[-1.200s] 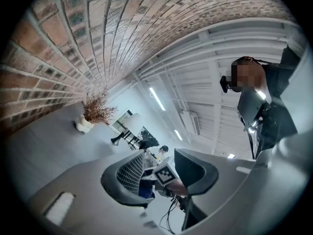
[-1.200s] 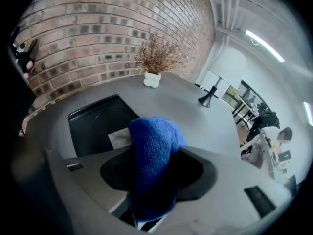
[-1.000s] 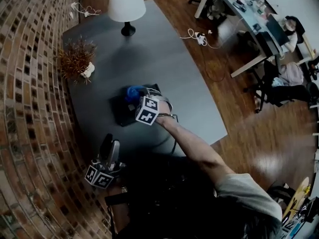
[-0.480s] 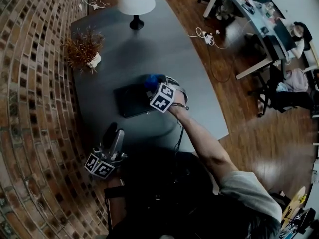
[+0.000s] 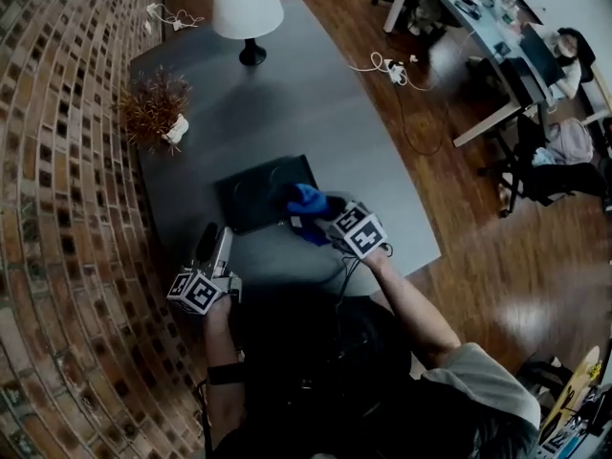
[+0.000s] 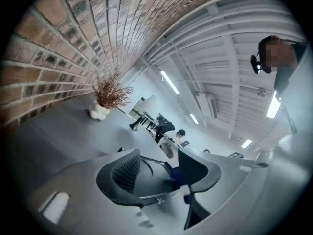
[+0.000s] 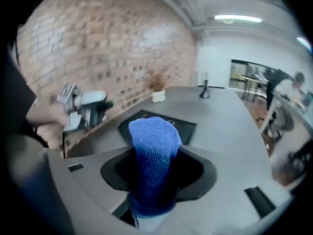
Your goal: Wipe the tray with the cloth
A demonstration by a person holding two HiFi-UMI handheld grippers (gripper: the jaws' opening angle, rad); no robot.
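Right gripper [image 5: 327,216], centre of the head view: the jaws are pinching a rolled blue cloth [image 7: 154,146], with the roll sticking out past the tips. The cloth is sitting at the lower right corner of the dark tray [image 5: 251,191]. Cannot tell whether it is pressing on the tray surface.

Left gripper [image 5: 213,240], lower left of the frame: the jaws are standing spread, having just been opening, with nothing between them. It is pointing toward the tray's near-left edge but is apart from it.

The tray is lying flat on the grey table [image 5: 316,103], unheld. Dried plant [image 5: 151,111] and lamp [image 5: 247,12] are upper left, well apart.

Risks, as judged:
- The tray may slide under the wipe, since nothing is bracing it.
- The cloth may work loose from the pinch if it drags.
- The left jaws may miss the thin rim when coming in to steady it.
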